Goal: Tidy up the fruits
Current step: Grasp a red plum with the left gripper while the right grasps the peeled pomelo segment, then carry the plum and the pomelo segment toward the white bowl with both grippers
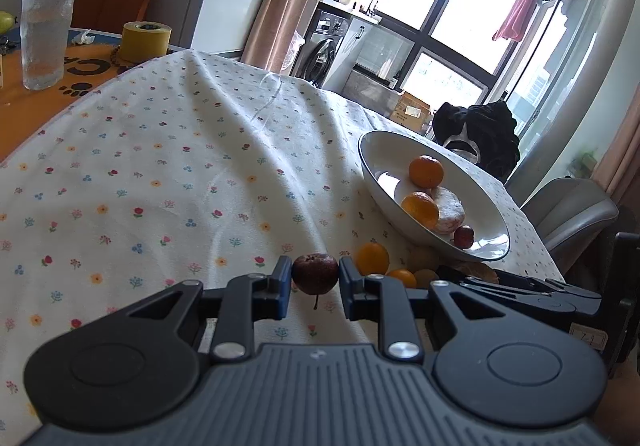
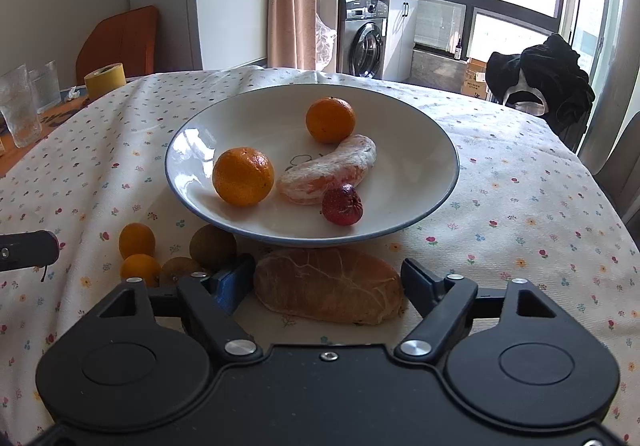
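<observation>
My left gripper (image 1: 315,278) is shut on a small dark red fruit (image 1: 315,273), its stem hanging down, just above the flowered cloth (image 1: 160,173). Right of it stands a white, blue-rimmed plate (image 2: 420,133). The plate holds two mandarins (image 2: 243,175), a peeled pale segment (image 2: 332,165) and a red fruit (image 2: 342,205). In front of the plate a brownish dried segment (image 2: 328,286) lies on the cloth. My right gripper (image 2: 328,278) is open wide, one finger close to each end of that segment. Two small oranges (image 2: 137,240) and brown round fruits (image 2: 213,248) lie loose to its left.
At the far left, glass tumblers (image 1: 44,33) and a yellow tape roll (image 1: 146,41) stand on an orange tabletop (image 1: 24,117). A chair draped with a black garment (image 2: 548,81) and a grey chair (image 1: 576,213) stand past the table's right edge.
</observation>
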Motion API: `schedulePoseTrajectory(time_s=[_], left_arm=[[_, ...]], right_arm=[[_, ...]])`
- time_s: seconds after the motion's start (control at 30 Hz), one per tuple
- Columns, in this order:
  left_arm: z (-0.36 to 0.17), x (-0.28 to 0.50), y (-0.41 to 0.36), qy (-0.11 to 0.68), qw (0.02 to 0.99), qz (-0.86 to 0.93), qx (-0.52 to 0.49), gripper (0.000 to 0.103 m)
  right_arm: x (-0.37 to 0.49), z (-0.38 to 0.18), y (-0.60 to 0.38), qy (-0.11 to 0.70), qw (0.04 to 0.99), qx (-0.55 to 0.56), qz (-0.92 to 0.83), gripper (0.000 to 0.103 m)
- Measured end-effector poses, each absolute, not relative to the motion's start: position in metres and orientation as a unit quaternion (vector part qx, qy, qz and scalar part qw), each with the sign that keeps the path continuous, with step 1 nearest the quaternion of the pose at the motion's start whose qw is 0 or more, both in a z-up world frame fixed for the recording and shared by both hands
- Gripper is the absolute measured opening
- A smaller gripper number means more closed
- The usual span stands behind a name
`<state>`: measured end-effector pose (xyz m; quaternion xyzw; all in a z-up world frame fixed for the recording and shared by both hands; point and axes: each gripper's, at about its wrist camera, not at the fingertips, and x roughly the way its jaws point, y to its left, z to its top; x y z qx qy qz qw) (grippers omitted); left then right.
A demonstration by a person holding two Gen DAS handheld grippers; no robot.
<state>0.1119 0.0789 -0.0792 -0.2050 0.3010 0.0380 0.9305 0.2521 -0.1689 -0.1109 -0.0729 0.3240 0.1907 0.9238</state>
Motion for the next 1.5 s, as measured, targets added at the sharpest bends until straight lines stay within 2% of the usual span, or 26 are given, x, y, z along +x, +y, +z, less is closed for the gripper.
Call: schedulePoseTrajectory(time_s=[0.67,0.7,0.73,0.83,0.93,1.0,1.07,1.13,1.5], left_arm=[[-0.061,0.108,0.061,0.282,0.94,0.021,-0.19,0.024],[-0.06,0.109,0.059,0.282,0.941,0.02,-0.188,0.024],[-0.06,0.11,0.057,0.281,0.941,0.019,-0.187,0.024],[-0.056,0.113,0.053,0.279,0.943,0.017,-0.181,0.024],[-0.055,0.115,0.05,0.279,0.944,0.014,-0.178,0.024],[-0.056,0.115,0.049,0.281,0.943,0.013,-0.176,0.024],[-0.057,0.117,0.048,0.285,0.942,0.012,-0.175,0.024],[-0.058,0.119,0.048,0.286,0.942,0.011,-0.174,0.024],[-0.069,0.124,0.043,0.301,0.938,0.006,-0.174,0.024]], right_arm=[[0.234,-0.089,-0.201,0.303,0.932,-0.054,0.192,0.066],[0.234,-0.087,-0.202,0.301,0.932,-0.052,0.194,0.061],[0.235,-0.085,-0.204,0.302,0.931,-0.05,0.2,0.032],[0.237,-0.08,-0.205,0.302,0.929,-0.043,0.207,0.028],[0.239,-0.082,-0.204,0.306,0.927,-0.044,0.212,0.029],[0.238,-0.082,-0.206,0.306,0.927,-0.035,0.216,0.035],[0.237,-0.084,-0.209,0.311,0.925,-0.025,0.217,0.061],[0.234,-0.088,-0.21,0.306,0.928,-0.032,0.208,0.077],[0.23,-0.111,-0.21,0.333,0.923,-0.025,0.19,0.089]])
